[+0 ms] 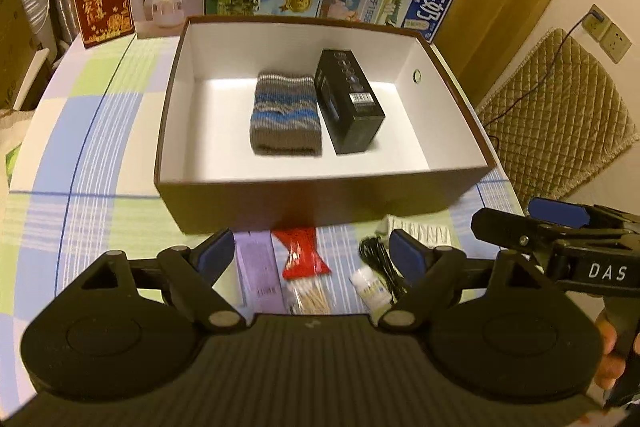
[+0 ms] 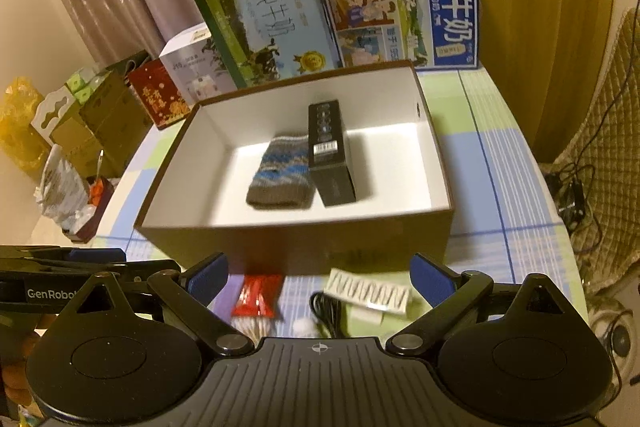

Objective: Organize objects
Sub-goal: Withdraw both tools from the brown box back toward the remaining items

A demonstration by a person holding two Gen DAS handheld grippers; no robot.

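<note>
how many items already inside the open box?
2. A striped knit sleeve lies on the floor of the open box, left of centre; a black carton lies right beside it. The near wall could hide something small against it.

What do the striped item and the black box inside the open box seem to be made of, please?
The striped item looks like knitted yarn, soft and matte: ribbed rows in grey, blue and white show, with a fuzzy edge. The black box seems to be printed cardboard with a slight sheen: sharp folded edges, a white barcode label. The open box looks like matte paperboard.
</note>
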